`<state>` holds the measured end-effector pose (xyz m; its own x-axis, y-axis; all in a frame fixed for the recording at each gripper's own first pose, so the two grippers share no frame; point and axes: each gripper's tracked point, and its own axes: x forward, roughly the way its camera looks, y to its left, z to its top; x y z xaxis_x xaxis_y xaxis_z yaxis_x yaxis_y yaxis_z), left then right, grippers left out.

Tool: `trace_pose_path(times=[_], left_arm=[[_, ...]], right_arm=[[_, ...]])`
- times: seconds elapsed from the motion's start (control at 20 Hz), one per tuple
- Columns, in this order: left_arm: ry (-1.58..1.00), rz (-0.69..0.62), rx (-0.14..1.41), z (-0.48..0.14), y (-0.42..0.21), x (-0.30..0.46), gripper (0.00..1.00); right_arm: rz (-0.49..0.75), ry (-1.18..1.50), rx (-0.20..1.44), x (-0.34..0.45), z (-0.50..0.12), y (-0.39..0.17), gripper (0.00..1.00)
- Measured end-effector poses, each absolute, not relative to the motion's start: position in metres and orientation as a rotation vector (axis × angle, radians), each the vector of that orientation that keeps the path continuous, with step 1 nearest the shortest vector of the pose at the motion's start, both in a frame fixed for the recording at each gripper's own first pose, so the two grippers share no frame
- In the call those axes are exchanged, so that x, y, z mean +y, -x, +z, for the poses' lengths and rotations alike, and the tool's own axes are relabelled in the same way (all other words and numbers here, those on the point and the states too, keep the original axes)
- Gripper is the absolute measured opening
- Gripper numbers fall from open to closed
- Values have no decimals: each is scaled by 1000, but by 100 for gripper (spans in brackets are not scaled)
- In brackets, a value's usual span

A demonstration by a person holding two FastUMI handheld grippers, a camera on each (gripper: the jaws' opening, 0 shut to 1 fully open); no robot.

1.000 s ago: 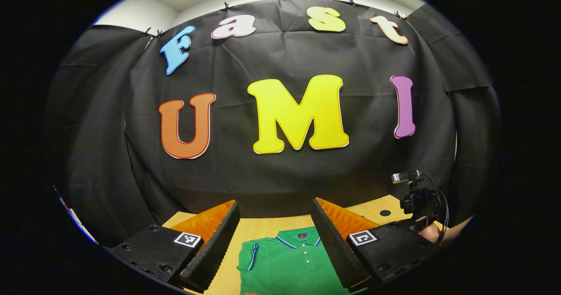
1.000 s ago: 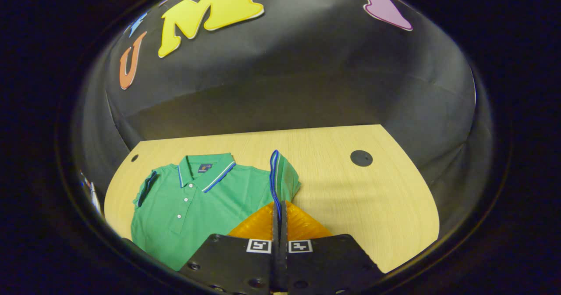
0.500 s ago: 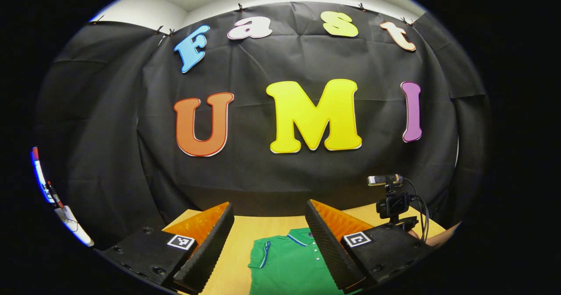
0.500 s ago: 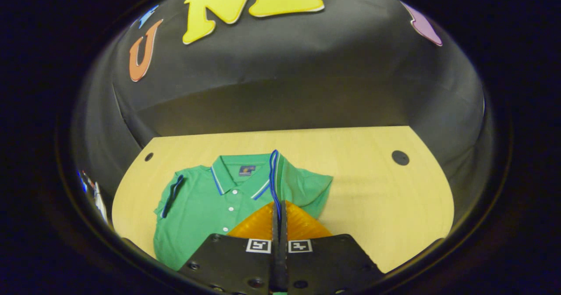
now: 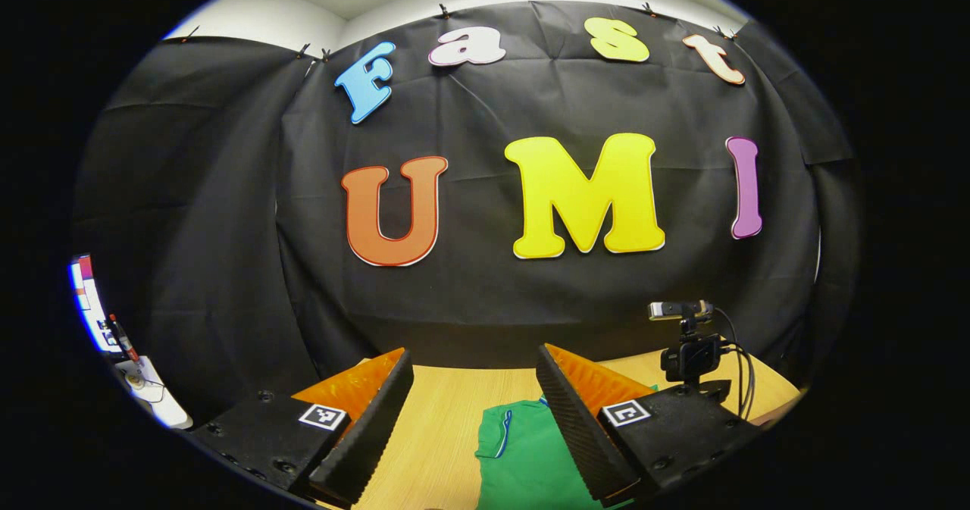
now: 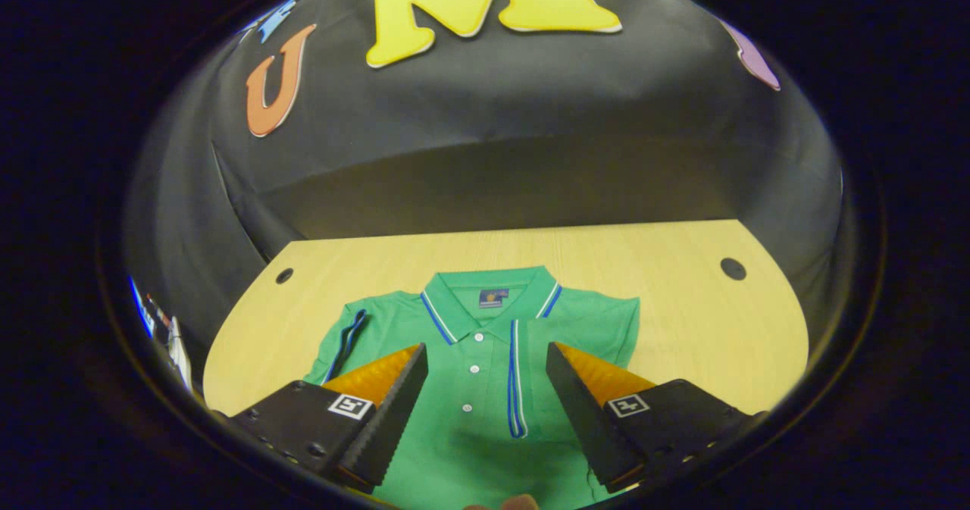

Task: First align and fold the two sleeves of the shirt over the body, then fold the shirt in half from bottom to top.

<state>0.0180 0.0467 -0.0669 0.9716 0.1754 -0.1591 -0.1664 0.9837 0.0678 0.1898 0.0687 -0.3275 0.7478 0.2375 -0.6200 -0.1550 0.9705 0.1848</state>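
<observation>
A green polo shirt (image 6: 485, 358) with blue-and-white trim lies flat on the wooden table (image 6: 682, 328), collar toward the wall. Its right sleeve (image 6: 523, 377) lies folded over the chest, the striped cuff running down beside the buttons. The left sleeve (image 6: 345, 336) still spreads out to the side. My right gripper (image 6: 485, 366) hangs open just above the chest, nothing between its fingers. In the left gripper view the left gripper (image 5: 474, 377) is open above the table, with the shirt's left sleeve (image 5: 500, 430) and part of the shirt (image 5: 530, 464) below it.
A round cable hole (image 6: 733, 269) sits at the table's far right, another (image 6: 285, 276) at the far left. In the left gripper view the other gripper's camera mount (image 5: 689, 351) with cables rises at the right. Bare wood lies on both sides of the shirt.
My right gripper carried the right sleeve leftward over the chest, then opened and let it go. The left gripper view swung left; the shirt now sits further right in it.
</observation>
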Motion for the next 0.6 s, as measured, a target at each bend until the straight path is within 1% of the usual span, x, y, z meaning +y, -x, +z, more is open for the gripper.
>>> trace_pose_path(times=[0.2, 0.4, 0.55, 0.6], left_arm=[[-17, 120, 187, -93, -32, 50, 100], [-20, 55, 246, -138, -49, 47, 100], [19, 19, 309, -180, -63, 43, 100], [26, 3, 333, -197, -68, 39, 100]], right_arm=[[187, -93, 604, 51, -279, -171, 96], [120, -83, 536, 20, -233, -137, 96], [92, -85, 496, 2, -202, -107, 96], [88, -85, 489, -1, -194, -97, 92]])
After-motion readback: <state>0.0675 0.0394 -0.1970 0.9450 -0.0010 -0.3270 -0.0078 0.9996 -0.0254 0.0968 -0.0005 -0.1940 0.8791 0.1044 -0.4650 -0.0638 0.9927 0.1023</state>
